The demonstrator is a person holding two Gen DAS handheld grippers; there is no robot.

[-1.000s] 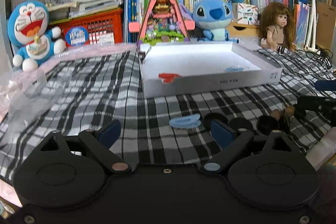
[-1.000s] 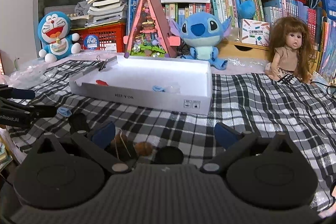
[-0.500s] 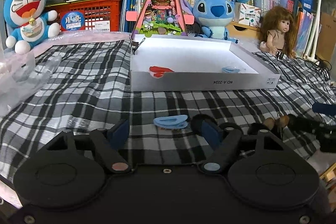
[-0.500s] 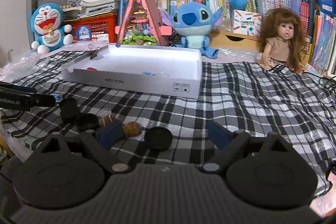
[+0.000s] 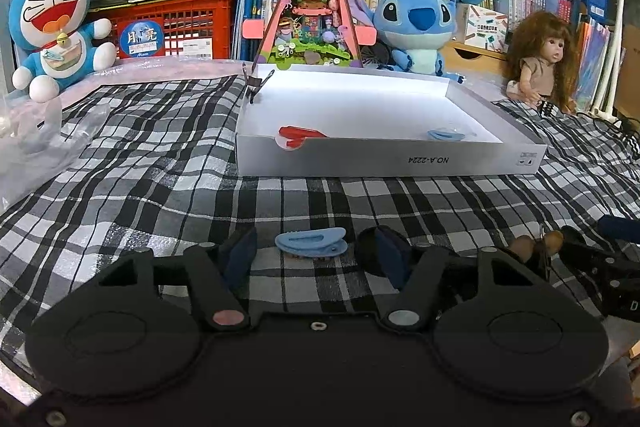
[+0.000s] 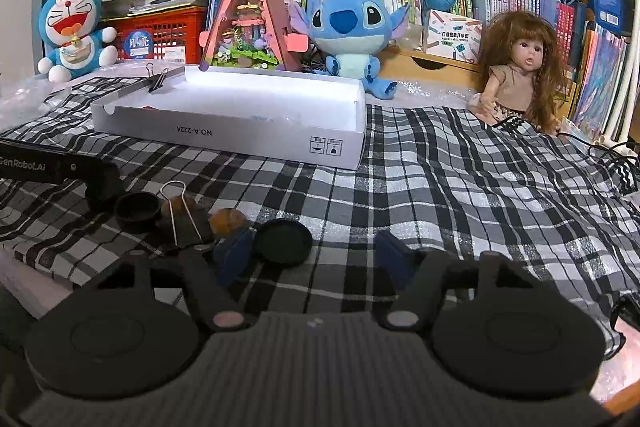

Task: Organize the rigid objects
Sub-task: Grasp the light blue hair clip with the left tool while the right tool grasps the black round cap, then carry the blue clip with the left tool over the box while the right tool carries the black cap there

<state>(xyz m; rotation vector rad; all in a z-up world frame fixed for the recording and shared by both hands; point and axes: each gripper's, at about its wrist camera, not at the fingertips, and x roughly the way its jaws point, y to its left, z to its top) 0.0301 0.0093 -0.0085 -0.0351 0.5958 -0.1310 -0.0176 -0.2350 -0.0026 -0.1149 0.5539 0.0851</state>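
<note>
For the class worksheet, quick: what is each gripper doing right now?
Left gripper: jaws closing around the blue hair clip, not yet gripping.
Right gripper: jaws closing around the black cap, nothing held.

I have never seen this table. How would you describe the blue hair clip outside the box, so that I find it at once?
Start at the white shallow box on the checkered cloth, then come toward the camera from its front wall. The light blue hair clip lies flat there, between the closing, not yet touching fingers of the left gripper. Its neighbours to the right are black round caps and brown pieces; the other blue clip lies inside the box.
</note>
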